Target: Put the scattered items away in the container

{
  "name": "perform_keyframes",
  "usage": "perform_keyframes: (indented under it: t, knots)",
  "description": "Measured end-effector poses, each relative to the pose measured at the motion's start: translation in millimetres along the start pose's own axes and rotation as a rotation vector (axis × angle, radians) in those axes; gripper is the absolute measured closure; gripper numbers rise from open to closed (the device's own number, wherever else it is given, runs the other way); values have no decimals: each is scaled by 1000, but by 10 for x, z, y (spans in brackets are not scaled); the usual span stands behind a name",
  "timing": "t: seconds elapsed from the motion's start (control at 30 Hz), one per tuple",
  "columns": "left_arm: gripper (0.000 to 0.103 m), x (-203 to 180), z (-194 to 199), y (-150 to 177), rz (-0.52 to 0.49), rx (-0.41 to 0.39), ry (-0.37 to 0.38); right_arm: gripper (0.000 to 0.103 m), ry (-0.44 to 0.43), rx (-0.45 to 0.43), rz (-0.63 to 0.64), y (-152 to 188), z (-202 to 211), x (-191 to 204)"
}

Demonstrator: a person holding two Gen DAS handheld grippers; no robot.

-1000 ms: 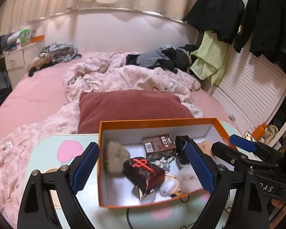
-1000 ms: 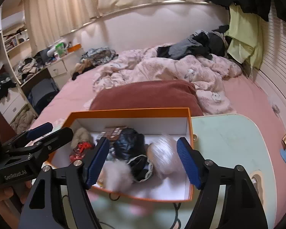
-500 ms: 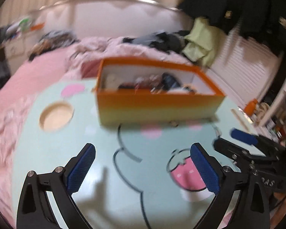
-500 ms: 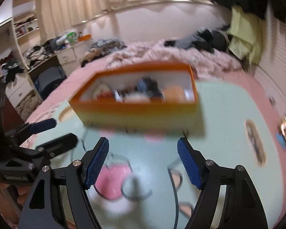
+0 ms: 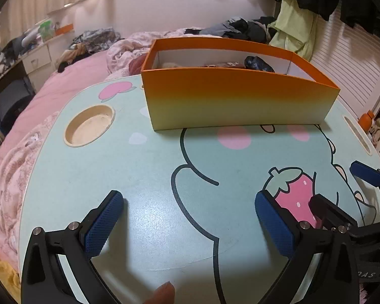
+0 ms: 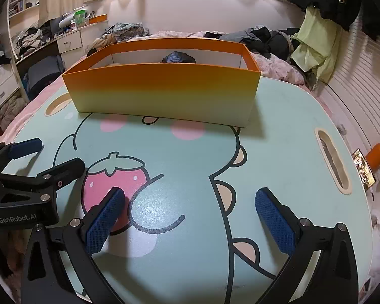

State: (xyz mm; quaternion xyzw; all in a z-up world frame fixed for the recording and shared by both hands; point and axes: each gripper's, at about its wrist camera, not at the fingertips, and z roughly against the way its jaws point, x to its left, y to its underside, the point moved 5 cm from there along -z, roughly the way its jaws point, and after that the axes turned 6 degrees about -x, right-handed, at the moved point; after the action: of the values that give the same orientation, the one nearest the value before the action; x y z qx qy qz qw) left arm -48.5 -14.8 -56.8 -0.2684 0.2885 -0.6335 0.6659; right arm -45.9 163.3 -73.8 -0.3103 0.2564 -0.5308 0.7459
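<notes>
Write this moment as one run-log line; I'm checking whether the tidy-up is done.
left gripper: open, empty | right gripper: open, empty | orange box: holds items | table: nothing loose in view

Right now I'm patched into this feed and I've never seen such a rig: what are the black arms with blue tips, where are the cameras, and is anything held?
No robot here: a person holds one hand-held gripper in each hand, and each carries a fisheye camera looking along its fingers. One picture shows the left gripper, the other the right gripper. Both have just been opening and hold nothing. They hover over a mint cartoon lap table on a bed. An orange box stands on it, with a black bundle and other small items inside.
</notes>
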Motion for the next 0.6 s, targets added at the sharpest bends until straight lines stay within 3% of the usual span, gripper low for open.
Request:
perform_keyframes:
  t: [0.6]
  knots:
    - [0, 29, -2, -58, -9, -10, 14, 0, -7, -4, 9, -14, 27, 52]
